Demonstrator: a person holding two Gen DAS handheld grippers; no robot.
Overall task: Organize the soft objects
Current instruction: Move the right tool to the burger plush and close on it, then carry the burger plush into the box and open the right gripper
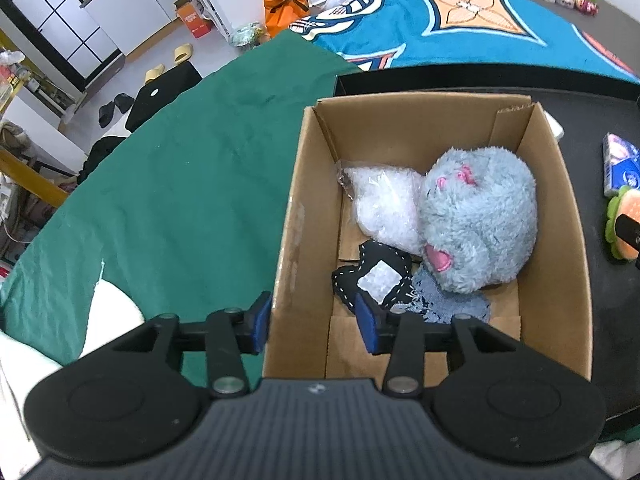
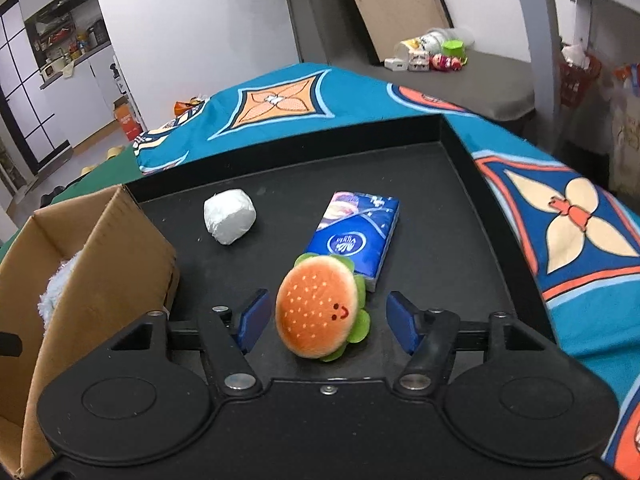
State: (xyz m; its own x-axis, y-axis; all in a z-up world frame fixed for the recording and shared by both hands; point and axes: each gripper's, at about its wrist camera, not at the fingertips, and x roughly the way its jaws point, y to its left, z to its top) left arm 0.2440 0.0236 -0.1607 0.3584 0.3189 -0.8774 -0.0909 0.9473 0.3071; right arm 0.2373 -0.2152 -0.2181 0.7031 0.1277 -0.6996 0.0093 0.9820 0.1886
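While the right gripper (image 2: pixel 326 322) is hanging low over the black tray (image 2: pixel 452 184), its blue pads are standing spread on either side of the burger plush (image 2: pixel 318 308), not yet touching it. The plush is lying straight ahead between the jaws, bun face tilted up toward the camera, its round body fitting the gap with room to spare on both sides, a little more on the right. I would judge this hand the nearer one by far; the coming move looks like a simple squeeze and lift.

Just behind the plush, the blue tissue pack (image 2: pixel 356 236) is touching its lettuce frill, long axis running away from the gripper, so closing too deep could be catching the pack's corner. A white wrapped ball (image 2: pixel 229 216) is sitting well apart to the left.

The cardboard box (image 2: pixel 104 248) is standing to the left of the plush, its near wall rising close by the left finger; carrying the plush over means clearing that rim.

Over at the box, the left gripper (image 1: pixel 314 322) is straddling the box's side wall (image 1: pixel 288 248) with jaws apart and holding nothing. Inside are lying a blue furry plush (image 1: pixel 480 220), a white bag (image 1: pixel 384 204) and a dark stitched pouch (image 1: pixel 374 280), with bare floor remaining at the near end.
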